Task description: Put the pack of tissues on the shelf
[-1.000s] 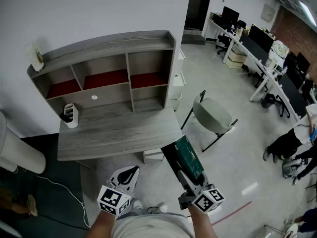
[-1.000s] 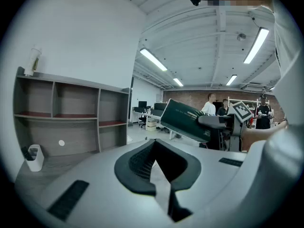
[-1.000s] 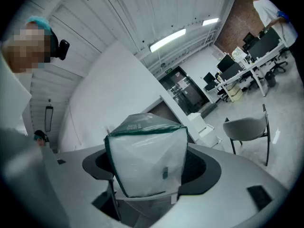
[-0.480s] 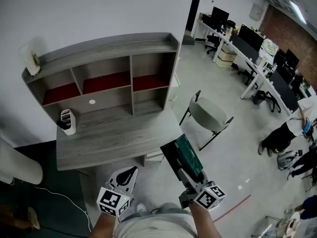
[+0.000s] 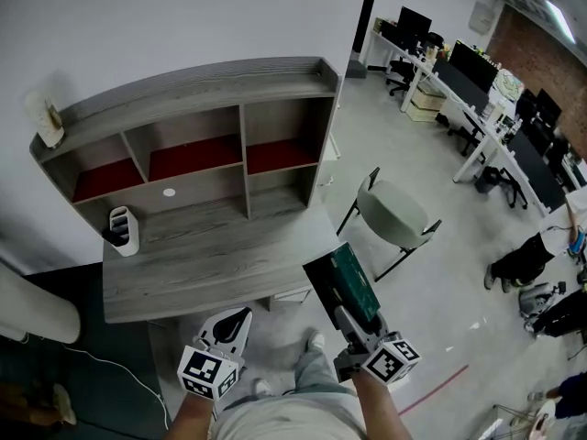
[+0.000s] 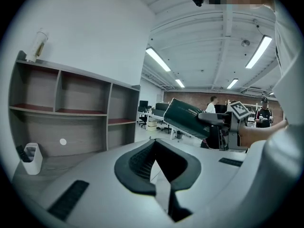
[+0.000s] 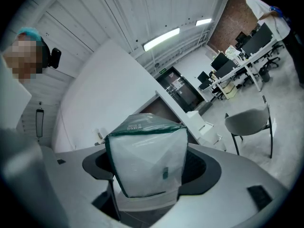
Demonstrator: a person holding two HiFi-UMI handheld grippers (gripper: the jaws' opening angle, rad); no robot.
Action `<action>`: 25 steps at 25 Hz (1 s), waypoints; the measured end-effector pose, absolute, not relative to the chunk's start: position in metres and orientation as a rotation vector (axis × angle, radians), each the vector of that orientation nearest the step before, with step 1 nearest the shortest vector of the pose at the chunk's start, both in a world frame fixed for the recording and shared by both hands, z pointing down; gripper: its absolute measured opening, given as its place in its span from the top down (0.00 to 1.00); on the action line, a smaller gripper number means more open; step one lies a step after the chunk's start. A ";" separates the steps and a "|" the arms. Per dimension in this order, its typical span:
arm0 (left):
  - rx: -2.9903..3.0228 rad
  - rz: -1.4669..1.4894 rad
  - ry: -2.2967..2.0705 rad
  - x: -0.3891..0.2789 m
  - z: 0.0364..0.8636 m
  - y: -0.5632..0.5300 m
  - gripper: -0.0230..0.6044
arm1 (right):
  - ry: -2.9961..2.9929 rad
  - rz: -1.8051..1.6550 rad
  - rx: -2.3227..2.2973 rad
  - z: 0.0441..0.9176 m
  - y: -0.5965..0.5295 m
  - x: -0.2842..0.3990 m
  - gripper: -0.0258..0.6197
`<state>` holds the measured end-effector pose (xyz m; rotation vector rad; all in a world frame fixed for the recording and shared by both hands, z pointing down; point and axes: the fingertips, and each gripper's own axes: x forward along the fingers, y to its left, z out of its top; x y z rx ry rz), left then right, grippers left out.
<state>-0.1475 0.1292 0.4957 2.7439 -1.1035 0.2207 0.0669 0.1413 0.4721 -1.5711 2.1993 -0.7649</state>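
The pack of tissues [image 5: 342, 285], dark green on top with a clear white end [image 7: 147, 158], is clamped in my right gripper [image 5: 347, 308], held in the air just off the desk's front right corner. My right gripper [image 7: 148, 179] is shut on it. The pack also shows in the left gripper view [image 6: 186, 118], tilted. The grey wooden shelf unit [image 5: 197, 82] with red-floored compartments stands at the back of the desk [image 5: 211, 259], ahead and to the left. My left gripper [image 5: 238, 319] hangs low before the desk edge, shut and empty [image 6: 154, 170].
A white pen holder [image 5: 122, 231] stands on the desk's left side, and a small bottle [image 5: 46, 122] on the shelf top's left end. A grey chair [image 5: 394, 216] sits right of the desk. Office desks with monitors [image 5: 477, 71] and people [image 5: 532, 259] lie far right.
The desk and shelf have drifted slightly nearer and leftward in view, and a foot now shows stepping forward. Both grippers keep their places, the right still holding the pack.
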 end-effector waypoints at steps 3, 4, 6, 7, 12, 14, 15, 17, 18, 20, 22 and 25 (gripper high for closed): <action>2.731 0.240 -1.129 -0.127 0.499 0.100 0.94 | 2.205 -0.794 -1.549 0.481 0.107 0.088 0.35; 2.727 0.246 -1.140 -0.119 0.499 0.088 0.94 | 2.213 -0.800 -1.544 0.482 0.094 0.096 0.35; 2.717 0.254 -1.168 -0.103 0.498 0.065 0.94 | 2.241 -0.803 -1.533 0.483 0.067 0.112 0.35; 2.710 0.256 -1.184 -0.095 0.496 0.054 0.94 | 2.260 -0.802 -1.526 0.482 0.055 0.119 0.35; 2.665 0.260 -1.279 -0.052 0.490 0.006 0.94 | 2.340 -0.813 -1.456 0.481 -0.005 0.157 0.35; 2.634 0.253 -1.321 -0.038 0.489 -0.010 0.94 | 2.371 -0.831 -1.423 0.483 -0.027 0.169 0.35; 2.615 0.248 -1.342 -0.033 0.489 -0.016 0.94 | 2.388 -0.840 -1.407 0.484 -0.037 0.174 0.35; 2.580 0.249 -1.381 -0.025 0.491 -0.024 0.94 | 2.420 -0.854 -1.374 0.486 -0.054 0.181 0.35; 2.565 0.254 -1.399 -0.022 0.493 -0.027 0.94 | 2.434 -0.860 -1.361 0.487 -0.062 0.184 0.35; 2.542 0.268 -1.428 -0.018 0.495 -0.033 0.94 | 2.455 -0.874 -1.349 0.490 -0.079 0.188 0.35; 2.522 0.281 -1.456 -0.021 0.497 -0.039 0.94 | 2.472 -0.887 -1.343 0.493 -0.096 0.187 0.35; 2.489 0.285 -1.503 -0.032 0.497 -0.052 0.94 | 2.497 -0.903 -1.313 0.495 -0.118 0.174 0.35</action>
